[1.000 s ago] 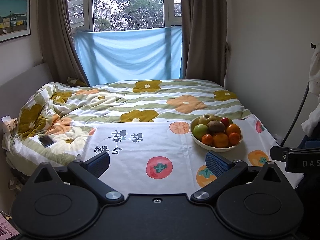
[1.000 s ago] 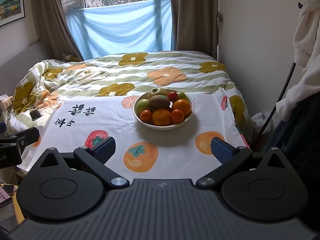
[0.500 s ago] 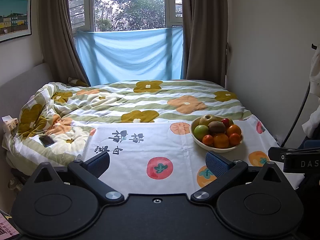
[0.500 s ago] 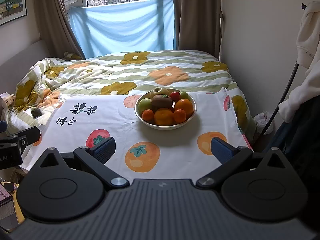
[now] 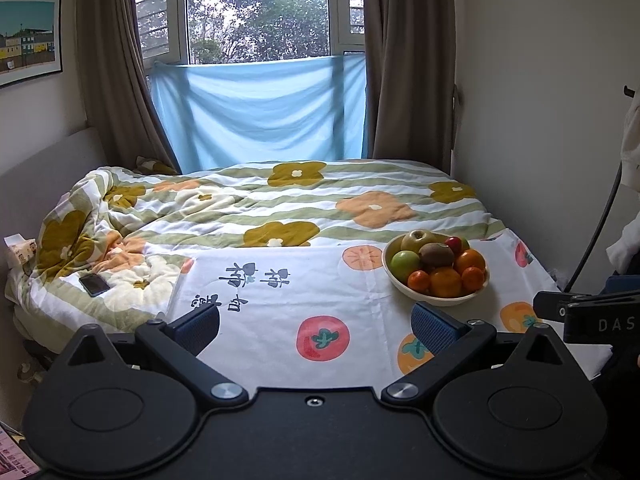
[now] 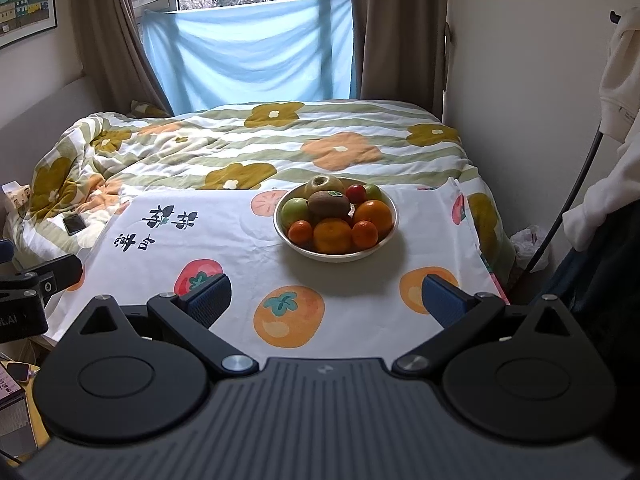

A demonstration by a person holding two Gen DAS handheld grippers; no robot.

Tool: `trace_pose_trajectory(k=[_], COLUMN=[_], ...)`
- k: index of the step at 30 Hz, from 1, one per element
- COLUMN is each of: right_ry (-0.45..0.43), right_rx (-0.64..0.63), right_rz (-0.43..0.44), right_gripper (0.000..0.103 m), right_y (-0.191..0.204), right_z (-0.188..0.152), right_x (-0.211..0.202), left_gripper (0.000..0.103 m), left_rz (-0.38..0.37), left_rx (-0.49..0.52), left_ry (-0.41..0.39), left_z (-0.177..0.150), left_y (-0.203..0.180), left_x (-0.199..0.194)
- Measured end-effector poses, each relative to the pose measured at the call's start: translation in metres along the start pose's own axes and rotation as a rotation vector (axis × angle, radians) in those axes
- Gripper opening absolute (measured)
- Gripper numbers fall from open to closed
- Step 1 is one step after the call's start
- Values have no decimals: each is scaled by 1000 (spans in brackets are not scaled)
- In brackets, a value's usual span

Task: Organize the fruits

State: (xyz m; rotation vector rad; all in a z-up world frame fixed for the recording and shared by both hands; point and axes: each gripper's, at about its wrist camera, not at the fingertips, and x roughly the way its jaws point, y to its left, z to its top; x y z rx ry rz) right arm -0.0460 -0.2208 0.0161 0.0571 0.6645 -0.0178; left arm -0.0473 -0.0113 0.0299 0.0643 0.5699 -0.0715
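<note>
A cream bowl (image 5: 438, 300) (image 6: 340, 255) piled with fruit stands on a white fruit-print cloth (image 5: 280, 300) (image 6: 240, 248) at the foot of a bed. In it lie several oranges (image 6: 332, 235), a kiwi (image 6: 328, 204), green apples (image 6: 295, 211), a pear (image 6: 322, 184) and a small red fruit (image 6: 355, 193). My left gripper (image 5: 316, 326) is open, empty, left of and short of the bowl. My right gripper (image 6: 326, 300) is open, empty, directly in front of the bowl, some way back.
A flowered quilt (image 5: 280, 204) covers the bed, with a phone (image 5: 94, 284) on its left side. A wall runs along the right; pale clothing (image 6: 616, 92) hangs there. Curtains and a blue sheet (image 5: 260, 116) close the far end. The other gripper's body (image 5: 588, 316) juts in at right.
Both grippers have crept slightly forward and tilted, so the bowl sits a little nearer in the right wrist view. Jaws stay open; the fruit has not moved.
</note>
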Motion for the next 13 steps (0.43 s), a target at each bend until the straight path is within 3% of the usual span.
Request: trace_pose_trajectory(k=[13], right_ry=[11], right_rx=[1], right_rz=[7], right_gripper=[103], right_y=[1], right_z=[1], right_x=[5], left_gripper=[103], left_rz=[-2], left_rx=[-10], left_ry=[18], left_z=[1], left_y=[-2], left_x=[9])
